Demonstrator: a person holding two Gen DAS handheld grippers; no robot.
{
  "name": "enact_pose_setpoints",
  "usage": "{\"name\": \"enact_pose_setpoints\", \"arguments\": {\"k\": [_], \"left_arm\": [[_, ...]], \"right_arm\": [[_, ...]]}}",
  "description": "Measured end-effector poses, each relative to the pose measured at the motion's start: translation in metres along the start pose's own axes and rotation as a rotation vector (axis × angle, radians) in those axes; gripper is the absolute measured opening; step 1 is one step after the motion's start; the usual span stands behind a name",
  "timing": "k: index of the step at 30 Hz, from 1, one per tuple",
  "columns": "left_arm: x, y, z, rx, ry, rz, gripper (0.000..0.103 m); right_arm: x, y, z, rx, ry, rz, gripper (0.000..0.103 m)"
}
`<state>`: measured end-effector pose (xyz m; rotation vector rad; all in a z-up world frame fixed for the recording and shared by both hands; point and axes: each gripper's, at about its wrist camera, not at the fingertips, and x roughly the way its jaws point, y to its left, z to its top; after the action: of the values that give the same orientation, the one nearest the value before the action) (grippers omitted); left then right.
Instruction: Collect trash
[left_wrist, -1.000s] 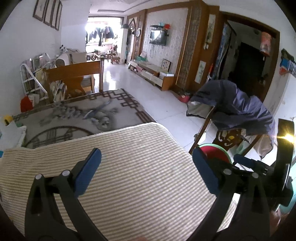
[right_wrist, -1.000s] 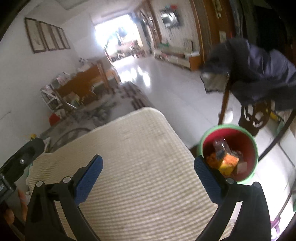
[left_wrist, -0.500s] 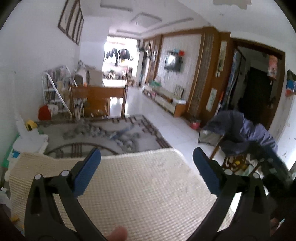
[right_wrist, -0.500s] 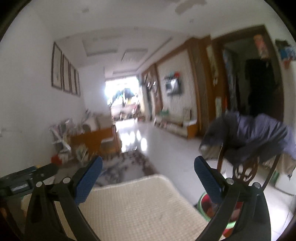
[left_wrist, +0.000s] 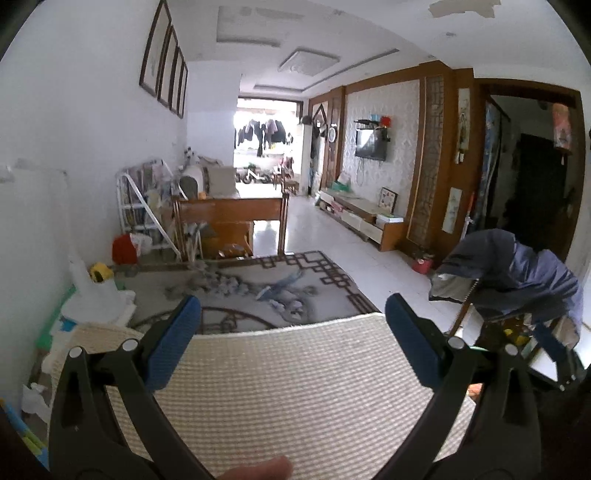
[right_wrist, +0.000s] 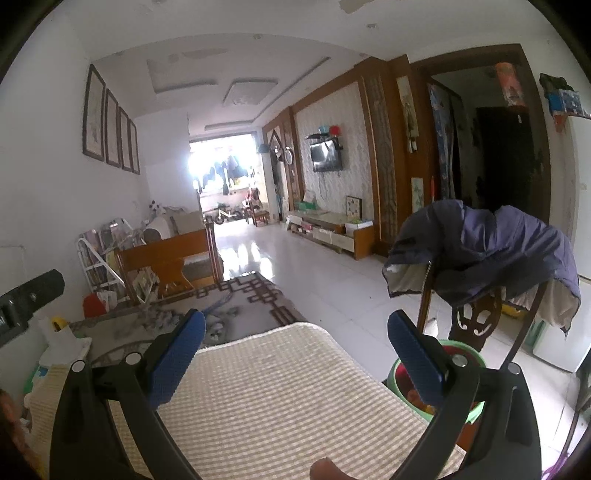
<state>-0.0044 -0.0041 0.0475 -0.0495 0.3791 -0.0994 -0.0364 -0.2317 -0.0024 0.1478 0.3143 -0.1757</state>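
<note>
My left gripper (left_wrist: 291, 339) stands open over a beige striped cloth (left_wrist: 295, 387) that covers the table, with nothing between its blue pads. The right gripper (right_wrist: 295, 350) is open too, raised above the same cloth (right_wrist: 277, 398). Low at the right of the right wrist view, a green bin with a red inside (right_wrist: 400, 376) stands on the floor beside the table, partly hidden behind the right finger. Orange and other trash shows dimly inside it. No loose trash lies on the cloth in either view.
A wooden chair draped with a dark blue jacket (right_wrist: 487, 254) stands right of the table, behind the bin. A patterned rug (left_wrist: 258, 291) lies ahead, with a wooden bench (left_wrist: 229, 218) and white racks beyond. White bags and clutter (left_wrist: 92, 295) crowd the left edge.
Both grippers have tilted up from looking down at the cloth and bin to looking level down the room. The bin has dropped to the lower right edge of the right wrist view.
</note>
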Motion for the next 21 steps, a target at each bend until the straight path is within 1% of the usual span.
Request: {"name": "enact_pose_setpoints", "arguments": {"k": [9,17,21], "left_arm": [[0.004,0.003,-0.004,-0.010,0.029,-0.018,0.098],[0.005,0.004,-0.005,-0.013,0.034,-0.021,0.098],[0.006,0.002,-0.011,-0.016,0.047,-0.015,0.098]], "right_arm": [[0.001,0.001,-0.005,-0.009,0.022,-0.009,0.096],[0.002,0.002,-0.008,-0.015,0.031,-0.001,0.096],[0.006,0.002,-0.011,-0.018,0.048,0.002,0.096]]}}
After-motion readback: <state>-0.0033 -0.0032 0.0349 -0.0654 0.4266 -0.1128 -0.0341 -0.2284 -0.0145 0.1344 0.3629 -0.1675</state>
